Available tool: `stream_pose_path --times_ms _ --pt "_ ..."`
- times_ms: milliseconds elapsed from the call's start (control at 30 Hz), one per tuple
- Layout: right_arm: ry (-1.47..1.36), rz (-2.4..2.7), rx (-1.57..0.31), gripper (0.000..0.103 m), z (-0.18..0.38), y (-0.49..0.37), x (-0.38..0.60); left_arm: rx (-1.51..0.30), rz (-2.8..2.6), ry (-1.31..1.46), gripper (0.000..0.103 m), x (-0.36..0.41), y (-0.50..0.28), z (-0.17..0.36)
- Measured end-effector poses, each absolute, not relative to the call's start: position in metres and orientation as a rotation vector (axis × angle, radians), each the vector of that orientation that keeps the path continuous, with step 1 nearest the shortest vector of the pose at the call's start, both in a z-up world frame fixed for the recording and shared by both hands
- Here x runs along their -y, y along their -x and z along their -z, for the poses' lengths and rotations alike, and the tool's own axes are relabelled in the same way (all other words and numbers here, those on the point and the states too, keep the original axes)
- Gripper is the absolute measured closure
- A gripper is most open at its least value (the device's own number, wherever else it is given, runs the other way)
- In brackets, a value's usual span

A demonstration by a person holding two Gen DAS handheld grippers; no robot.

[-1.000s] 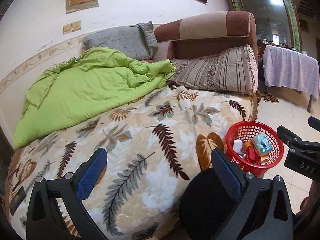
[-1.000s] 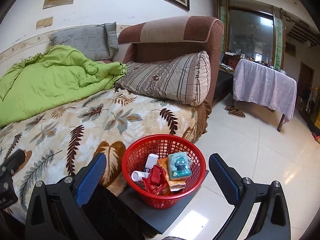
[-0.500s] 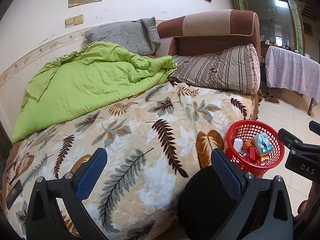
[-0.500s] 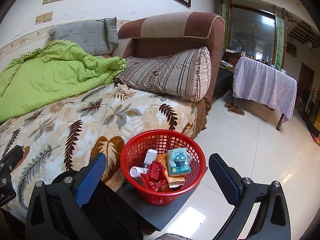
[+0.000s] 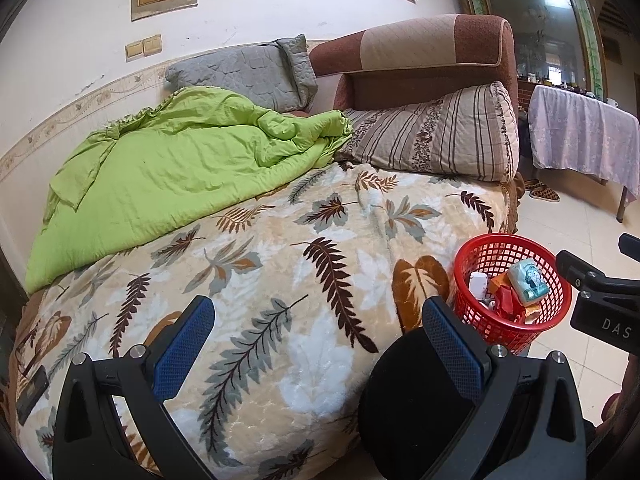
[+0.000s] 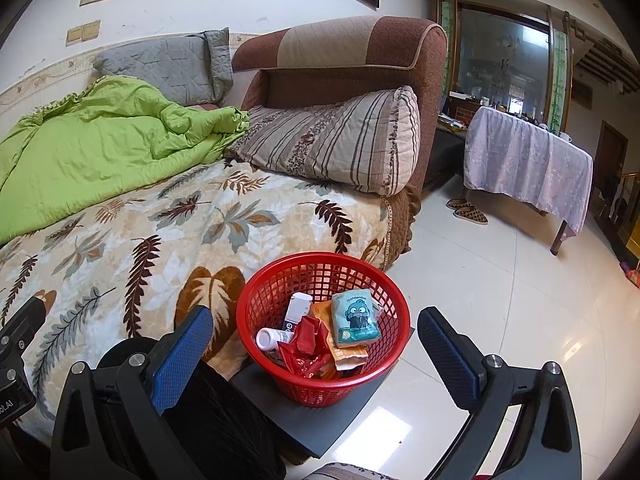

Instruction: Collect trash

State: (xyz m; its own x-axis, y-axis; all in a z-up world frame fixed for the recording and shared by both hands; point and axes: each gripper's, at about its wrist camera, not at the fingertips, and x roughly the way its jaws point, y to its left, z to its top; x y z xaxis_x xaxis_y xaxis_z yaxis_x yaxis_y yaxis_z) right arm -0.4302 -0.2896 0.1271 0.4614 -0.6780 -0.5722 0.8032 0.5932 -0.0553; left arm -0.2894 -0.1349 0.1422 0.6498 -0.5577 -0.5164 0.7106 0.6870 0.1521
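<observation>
Red basket [image 6: 322, 328] on dark board [image 6: 320, 420] beside bed [image 5: 280, 280], trash [image 6: 320, 332] inside, left gripper [image 5: 320, 344] fingers spread, empty, right gripper [image 6: 316, 344] fingers spread, empty, above basket

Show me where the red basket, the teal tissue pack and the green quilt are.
red basket [image 6: 384, 376]: right wrist view, front mesh wall.
teal tissue pack [image 6: 355, 317]: right wrist view, printed front face.
green quilt [image 5: 168, 176]: left wrist view, middle of the spread fabric.

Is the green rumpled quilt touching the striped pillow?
Touching. The right wrist view shows the green rumpled quilt edge lapping against the striped pillow.
</observation>
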Motion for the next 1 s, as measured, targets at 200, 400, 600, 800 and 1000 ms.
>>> stream_pose_path --times_ms 200,400,600,800,1000 --pt "-0.234 0.922 -0.595 0.0 -0.1263 0.4305 0.2892 -0.455 0.735 -0.361 0.0 0.1343 0.2896 -0.1418" --pt "-0.233 0.921 -0.596 0.0 -0.1262 0.431 0.2897 -0.455 0.734 -0.36 0.0 0.1334 0.2899 -0.1416" --pt "-0.234 0.921 -0.596 0.0 -0.1264 0.4301 0.2894 -0.452 0.733 -0.358 0.0 0.1324 0.2896 -0.142" --pt "-0.234 0.92 -0.598 0.0 -0.1263 0.4303 0.2895 -0.452 0.733 -0.361 0.0 0.132 0.2894 -0.142" --pt "-0.233 0.92 -0.599 0.0 -0.1259 0.431 0.2894 -0.452 0.733 -0.36 0.0 0.1319 0.2895 -0.1417"
